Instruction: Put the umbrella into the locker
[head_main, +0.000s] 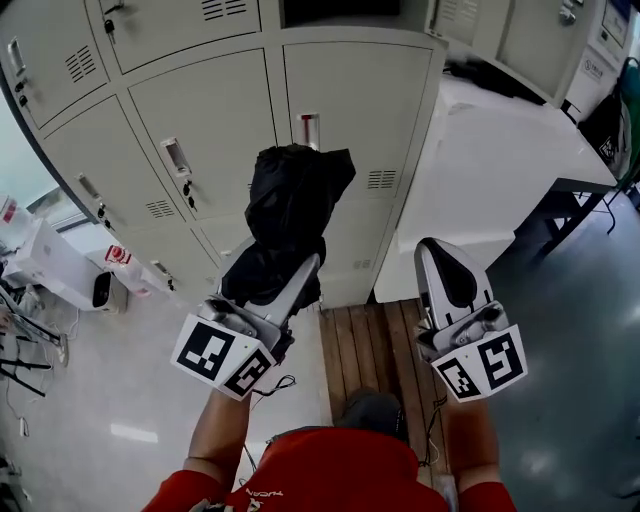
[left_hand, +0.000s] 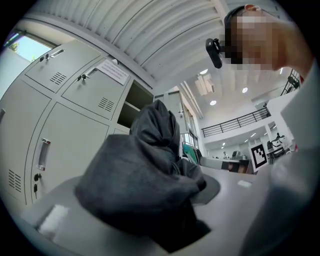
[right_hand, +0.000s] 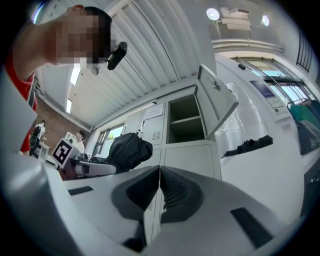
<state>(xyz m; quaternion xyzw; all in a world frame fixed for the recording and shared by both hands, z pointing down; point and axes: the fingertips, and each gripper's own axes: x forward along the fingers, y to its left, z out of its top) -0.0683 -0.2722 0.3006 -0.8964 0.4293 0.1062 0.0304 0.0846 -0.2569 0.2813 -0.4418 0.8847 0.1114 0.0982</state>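
Observation:
A black folded umbrella (head_main: 295, 200) stands upright in front of the grey lockers (head_main: 210, 130), and my left gripper (head_main: 300, 272) is shut on its lower part. In the left gripper view its dark fabric (left_hand: 145, 180) fills the space between the jaws. An upper locker compartment (right_hand: 185, 117) stands open with its door (right_hand: 217, 97) swung out to the right; it shows as a dark opening (head_main: 320, 10) at the top of the head view. My right gripper (head_main: 437, 250) is to the right of the umbrella, shut with nothing in it (right_hand: 159, 172).
The lower locker doors (head_main: 355, 110) are closed. A white table (head_main: 500, 170) with a black cloth (head_main: 490, 75) stands to the right. A wooden platform (head_main: 370, 340) lies below me. A white device (head_main: 60, 270) sits on the floor at left.

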